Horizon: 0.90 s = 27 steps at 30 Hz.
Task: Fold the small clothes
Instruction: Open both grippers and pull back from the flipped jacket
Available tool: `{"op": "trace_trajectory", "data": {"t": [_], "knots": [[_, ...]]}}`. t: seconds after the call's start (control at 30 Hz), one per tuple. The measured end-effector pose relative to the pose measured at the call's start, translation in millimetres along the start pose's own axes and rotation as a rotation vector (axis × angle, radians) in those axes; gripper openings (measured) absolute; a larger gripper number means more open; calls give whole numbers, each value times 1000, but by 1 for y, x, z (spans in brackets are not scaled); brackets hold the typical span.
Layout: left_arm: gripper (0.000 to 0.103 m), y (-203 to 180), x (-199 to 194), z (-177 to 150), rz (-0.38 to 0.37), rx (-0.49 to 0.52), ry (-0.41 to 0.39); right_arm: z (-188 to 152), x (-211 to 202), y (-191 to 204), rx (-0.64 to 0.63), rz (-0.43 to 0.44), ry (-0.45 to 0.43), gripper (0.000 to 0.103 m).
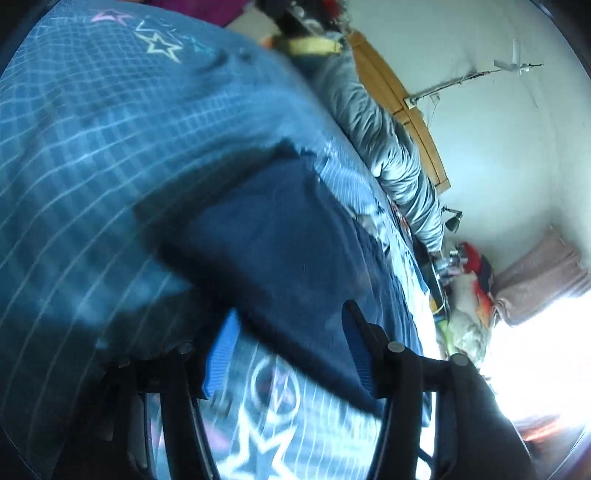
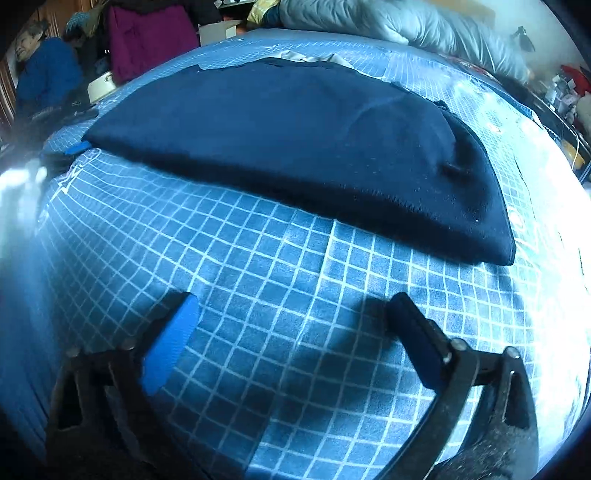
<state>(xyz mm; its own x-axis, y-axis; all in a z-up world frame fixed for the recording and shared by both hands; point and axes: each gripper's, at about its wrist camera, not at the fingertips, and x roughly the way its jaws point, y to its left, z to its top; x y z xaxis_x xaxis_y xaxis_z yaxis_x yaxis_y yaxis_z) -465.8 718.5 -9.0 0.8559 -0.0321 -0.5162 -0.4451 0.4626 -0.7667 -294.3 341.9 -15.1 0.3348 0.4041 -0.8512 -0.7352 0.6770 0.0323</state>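
We had the navy garment lying flat on the blue checked bedspread, already doubled into a long panel by the look of it, with a grey quilt bunched beyond its far edge. Our right tongs stood wide open and empty over bare bedspread just short of the garment's near edge. Our left tongs were parted too, with a corner of the garment running between the blue pads; the blur kept us from saying whether they pinched it. We judged the next fold needed both corners taken evenly, lifted low, and laid square across the garment so no crease got trapped
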Motion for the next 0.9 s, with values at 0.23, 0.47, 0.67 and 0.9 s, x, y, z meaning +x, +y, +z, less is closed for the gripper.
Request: {"op": "trace_trajectory", "data": {"t": [0.23, 0.47, 0.67, 0.9], "knots": [[64, 6, 26, 26, 20, -38, -53, 2, 0, -9, 37, 44, 13, 103], [89, 11, 54, 41, -129, -67, -130, -1, 3, -9, 37, 61, -15, 103], [52, -7, 60, 48, -15, -35, -51, -1, 3, -11, 42, 76, -20, 103], [5, 16, 54, 35, 9, -95, -60, 0, 3, -12, 40, 78, -22, 103]]}}
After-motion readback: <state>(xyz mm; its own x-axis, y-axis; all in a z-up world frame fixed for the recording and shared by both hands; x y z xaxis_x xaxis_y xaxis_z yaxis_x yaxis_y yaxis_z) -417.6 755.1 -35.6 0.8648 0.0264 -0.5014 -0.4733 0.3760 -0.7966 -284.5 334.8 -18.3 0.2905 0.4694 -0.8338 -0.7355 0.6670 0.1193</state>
